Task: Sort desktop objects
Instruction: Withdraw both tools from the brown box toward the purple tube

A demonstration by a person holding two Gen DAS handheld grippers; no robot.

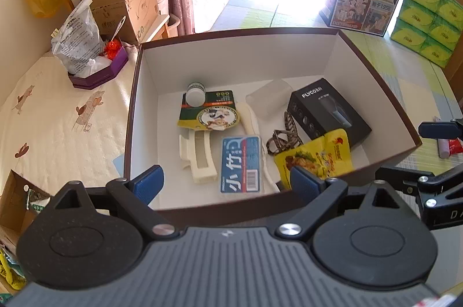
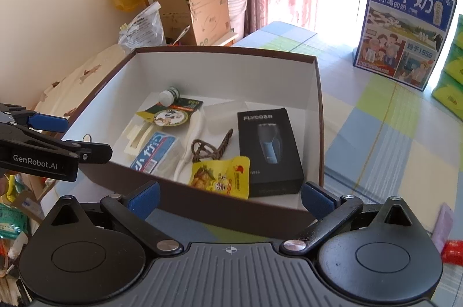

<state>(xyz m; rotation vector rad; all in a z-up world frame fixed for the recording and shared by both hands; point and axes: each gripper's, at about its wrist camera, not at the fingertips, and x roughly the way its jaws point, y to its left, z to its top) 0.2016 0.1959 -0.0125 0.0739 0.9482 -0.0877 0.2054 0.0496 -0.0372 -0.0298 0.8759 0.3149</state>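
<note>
A brown box [image 1: 136, 93] with white inner walls sits on a checked tablecloth [image 2: 376, 133], and the sorted things lie on its floor. A black Flyco shaver carton [image 1: 328, 112] rests by the right wall, with a yellow snack sachet [image 1: 315, 155] just in front of it and a patterned brown hair tie [image 1: 285, 138] beside that. Toward the left lie a blue-labelled clear case [image 1: 241, 164], a cream plastic clip [image 1: 198, 158], a green and yellow card pack [image 1: 209, 112] and a small white-capped bottle [image 1: 195, 94]. The left gripper [image 1: 227, 181] hangs over the box's near rim with its jaws spread wide and nothing between them. The right gripper [image 2: 230, 197] hovers at the near wall, also spread and empty.
</note>
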